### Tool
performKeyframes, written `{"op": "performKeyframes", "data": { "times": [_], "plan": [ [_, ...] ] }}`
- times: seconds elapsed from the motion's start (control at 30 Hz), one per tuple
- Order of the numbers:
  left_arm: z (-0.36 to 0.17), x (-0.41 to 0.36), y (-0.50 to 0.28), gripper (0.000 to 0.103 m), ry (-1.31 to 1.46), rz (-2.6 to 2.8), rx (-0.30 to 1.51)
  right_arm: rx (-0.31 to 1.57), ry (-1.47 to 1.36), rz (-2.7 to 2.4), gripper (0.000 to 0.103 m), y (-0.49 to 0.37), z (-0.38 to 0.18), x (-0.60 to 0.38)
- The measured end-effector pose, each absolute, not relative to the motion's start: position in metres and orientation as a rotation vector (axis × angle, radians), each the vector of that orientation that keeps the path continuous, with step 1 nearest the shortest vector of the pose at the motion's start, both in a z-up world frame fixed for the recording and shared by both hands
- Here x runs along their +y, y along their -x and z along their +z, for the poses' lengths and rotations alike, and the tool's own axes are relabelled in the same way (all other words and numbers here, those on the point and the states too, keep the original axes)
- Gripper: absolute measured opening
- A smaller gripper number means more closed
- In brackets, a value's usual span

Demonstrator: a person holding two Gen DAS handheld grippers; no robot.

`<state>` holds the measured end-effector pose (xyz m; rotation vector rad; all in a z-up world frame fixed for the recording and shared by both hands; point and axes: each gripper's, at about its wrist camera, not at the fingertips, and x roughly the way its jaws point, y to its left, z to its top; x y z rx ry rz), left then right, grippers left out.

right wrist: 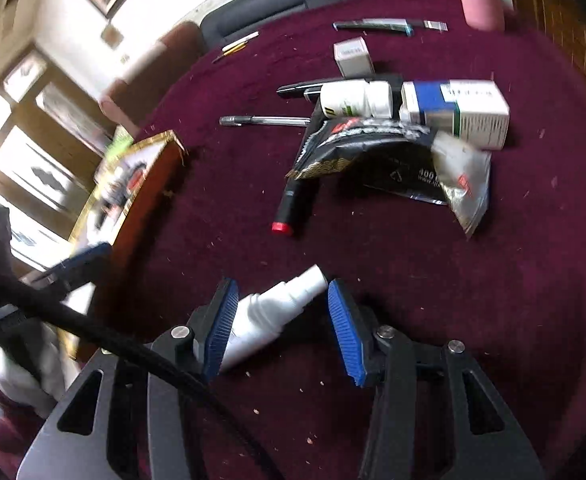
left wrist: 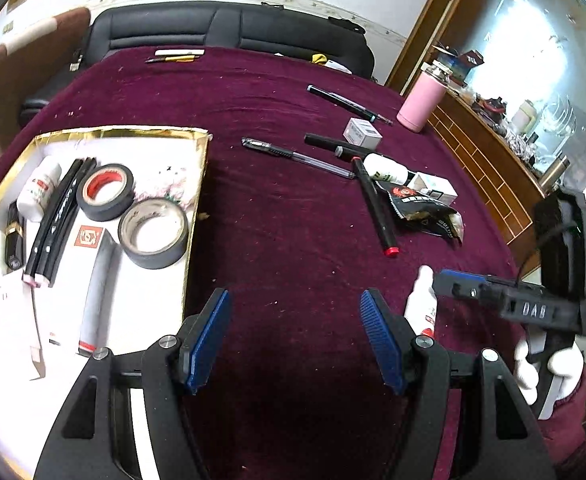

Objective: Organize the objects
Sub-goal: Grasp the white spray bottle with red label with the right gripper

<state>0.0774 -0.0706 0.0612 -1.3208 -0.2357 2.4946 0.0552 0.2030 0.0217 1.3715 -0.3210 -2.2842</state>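
While 2 tape rolls (left wrist: 131,210) and several tubes are already laid in the gold-edged tray (left wrist: 197,184), pens, boxes and a wrapper (right wrist: 377,156) are left on the counter (left wrist: 293,240), the white spray bottle (right wrist: 273,312) lying ungripped between the right gripper's (right wrist: 283,330) half-open fingers and the left gripper (left wrist: 295,338) held half-open and empty.

Deep maroon cloth (left wrist: 293,220) covers the table — velvety, matt, lint-flecked. The tray's rim (left wrist: 121,133) gleams with crinkled gold foil. White spray bottle (right wrist: 273,312) — smooth plastic; the black snack pouch (right wrist: 373,152) shines, glossy film.
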Motion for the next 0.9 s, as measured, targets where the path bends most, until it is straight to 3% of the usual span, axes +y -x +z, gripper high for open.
{"op": "performKeyframes", "data": {
  "times": [0.13, 0.47, 0.57, 0.77, 0.9],
  "plan": [
    [0.057, -0.076, -0.079, 0.061, 1.334, 2.488, -0.260, -0.200, -1.401, -2.346, 0.047, -0.065, 0.022, 0.178],
    [0.059, -0.084, -0.082, 0.061, 1.306, 2.488, -0.281, -0.132, -1.482, -2.429, 0.049, -0.072, 0.009, 0.152],
    [0.059, -0.083, -0.081, 0.061, 1.309, 2.482, -0.279, -0.025, -1.457, -2.488, 0.031, -0.078, 0.010, 0.142],
    [0.066, -0.057, -0.071, 0.061, 1.294, 2.455, -0.181, 0.025, -1.496, -2.600, 0.030, -0.077, 0.011, 0.178],
    [0.064, -0.014, -0.046, 0.061, 1.280, 2.441, -0.039, -0.109, -1.470, -2.667, 0.029, -0.074, 0.011, 0.222]
  ]
}}
